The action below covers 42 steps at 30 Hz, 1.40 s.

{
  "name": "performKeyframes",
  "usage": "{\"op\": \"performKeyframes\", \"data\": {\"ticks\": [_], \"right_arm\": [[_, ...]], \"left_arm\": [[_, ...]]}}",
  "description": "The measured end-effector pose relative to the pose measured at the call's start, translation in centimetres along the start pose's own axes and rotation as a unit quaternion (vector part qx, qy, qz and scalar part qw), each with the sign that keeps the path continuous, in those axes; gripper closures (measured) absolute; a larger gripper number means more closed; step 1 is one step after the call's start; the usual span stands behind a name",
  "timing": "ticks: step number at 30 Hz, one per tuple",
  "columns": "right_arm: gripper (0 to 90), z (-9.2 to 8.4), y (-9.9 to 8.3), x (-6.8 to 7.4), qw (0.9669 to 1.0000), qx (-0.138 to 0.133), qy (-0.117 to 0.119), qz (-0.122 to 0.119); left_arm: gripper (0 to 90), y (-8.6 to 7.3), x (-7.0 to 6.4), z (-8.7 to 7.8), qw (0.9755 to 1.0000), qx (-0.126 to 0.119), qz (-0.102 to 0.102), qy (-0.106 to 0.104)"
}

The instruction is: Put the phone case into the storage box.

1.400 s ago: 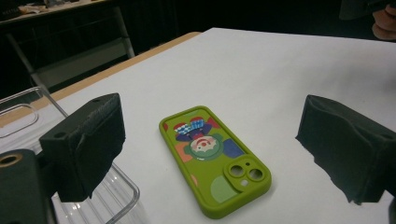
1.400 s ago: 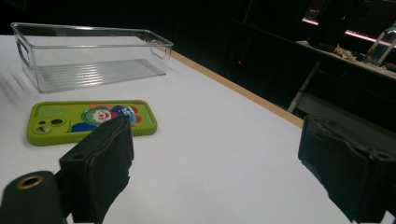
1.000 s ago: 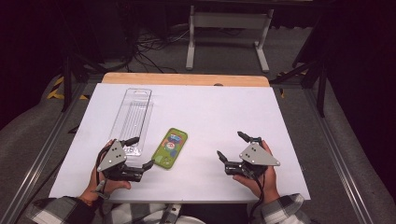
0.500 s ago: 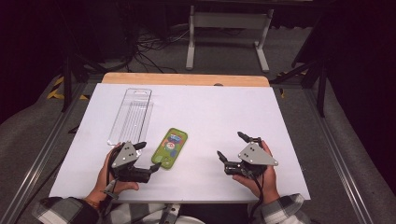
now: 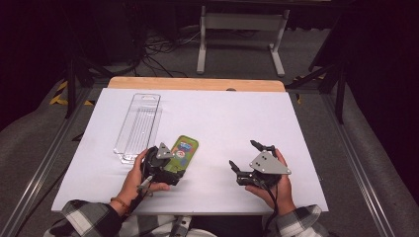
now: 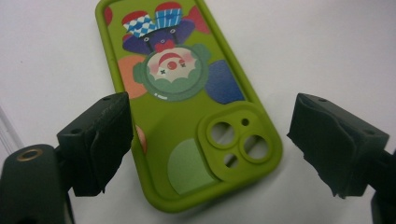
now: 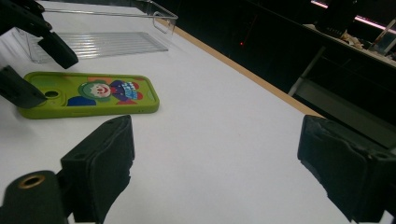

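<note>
Two grippers in play, both with jaws apart and nothing held. My left gripper [image 5: 170, 170] sits over the camera end of a green phone case [image 6: 187, 112]; its jaws have just been closing a little, but they straddle the case with a gap on each side and the pads press on nothing. From that gripper's view the case lies flat on the white table [image 5: 222, 118], back up, clown print on it, the camera cutout nearest the jaws and the far end pointing away. One long edge passes just beside the left-hand pad [image 6: 105, 140]; the other pad stands well off the opposite edge.

My right gripper [image 5: 252, 160] rests off to the side, open and empty, with the case well ahead and to the left of its jaws. A clear plastic tray [image 5: 138, 126] lies beyond the case, near its far end.

Handling guess: the case looks like soft silicone or rubber, light, bendy, matte, so grippy rather than slick, and not fragile. It will flex if squeezed across the hollow middle. I'd take it across the two long edges near the thick camera bump, where it's stiffest, or pinch one rim.
</note>
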State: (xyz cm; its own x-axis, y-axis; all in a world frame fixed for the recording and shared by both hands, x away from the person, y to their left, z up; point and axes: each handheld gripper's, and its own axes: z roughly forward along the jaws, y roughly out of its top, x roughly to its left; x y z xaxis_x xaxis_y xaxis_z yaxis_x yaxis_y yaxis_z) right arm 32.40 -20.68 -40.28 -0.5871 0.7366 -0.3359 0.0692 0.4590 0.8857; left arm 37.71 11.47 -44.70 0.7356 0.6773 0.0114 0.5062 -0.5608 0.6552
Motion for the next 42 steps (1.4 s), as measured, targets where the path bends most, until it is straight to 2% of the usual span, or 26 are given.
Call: {"op": "performKeyframes", "data": {"ticks": [2, 3, 4, 8, 13, 20, 30, 34, 35, 37, 42], "right_arm": [[11.9, 0.0, 0.0, 0.1, 1.0000, 0.000, -0.002, -0.002], [11.9, 0.0, 0.1, 0.1, 1.0000, 0.001, 0.000, -0.003], [12.0, 0.0, 0.1, 0.1, 1.0000, 0.001, 0.000, -0.003], [12.4, 0.1, 0.0, 0.2, 1.0000, 0.005, 0.003, -0.005], [12.6, 0.2, 0.0, 0.2, 0.9999, 0.007, 0.004, -0.007], [13.1, 0.4, 0.0, 0.3, 0.9999, 0.013, 0.005, -0.009], [13.9, 0.3, 0.1, 0.4, 0.9998, 0.015, 0.006, -0.012], [14.0, 0.5, 0.0, 0.4, 0.9997, 0.018, 0.007, -0.015], [14.0, 0.5, 0.0, 0.4, 0.9997, 0.020, 0.007, -0.015], [14.0, 0.5, -0.1, 0.4, 0.9997, 0.018, 0.008, -0.016], [14.0, 0.5, 0.0, 0.5, 0.9995, 0.014, 0.014, -0.024]], "left_arm": [[12.1, 0.1, 0.2, 0.6, 0.9998, 0.013, -0.012, 0.003], [9.9, 0.1, 0.3, 0.9, 0.9997, 0.016, -0.020, -0.003], [9.3, 0.2, 0.4, 0.9, 0.9997, 0.019, -0.014, 0.002], [7.3, 0.4, 0.3, 1.6, 0.9992, 0.035, -0.012, 0.014], [6.4, 0.6, 0.5, 1.9, 0.9989, 0.042, -0.017, 0.009], [9.6, 0.3, 0.4, 1.8, 0.9989, 0.036, -0.031, 0.000], [15.4, -0.2, 0.0, 1.6, 0.9992, 0.013, -0.038, 0.006], [15.8, -0.1, 0.0, 1.5, 0.9994, 0.015, -0.030, 0.004], [15.8, -0.1, 0.0, 1.4, 0.9997, 0.015, -0.020, 0.007], [16.0, -0.1, -0.1, 1.4, 0.9998, 0.015, -0.017, 0.001], [16.1, 0.0, -0.3, 1.1, 0.9998, 0.016, 0.011, 0.001]]}}
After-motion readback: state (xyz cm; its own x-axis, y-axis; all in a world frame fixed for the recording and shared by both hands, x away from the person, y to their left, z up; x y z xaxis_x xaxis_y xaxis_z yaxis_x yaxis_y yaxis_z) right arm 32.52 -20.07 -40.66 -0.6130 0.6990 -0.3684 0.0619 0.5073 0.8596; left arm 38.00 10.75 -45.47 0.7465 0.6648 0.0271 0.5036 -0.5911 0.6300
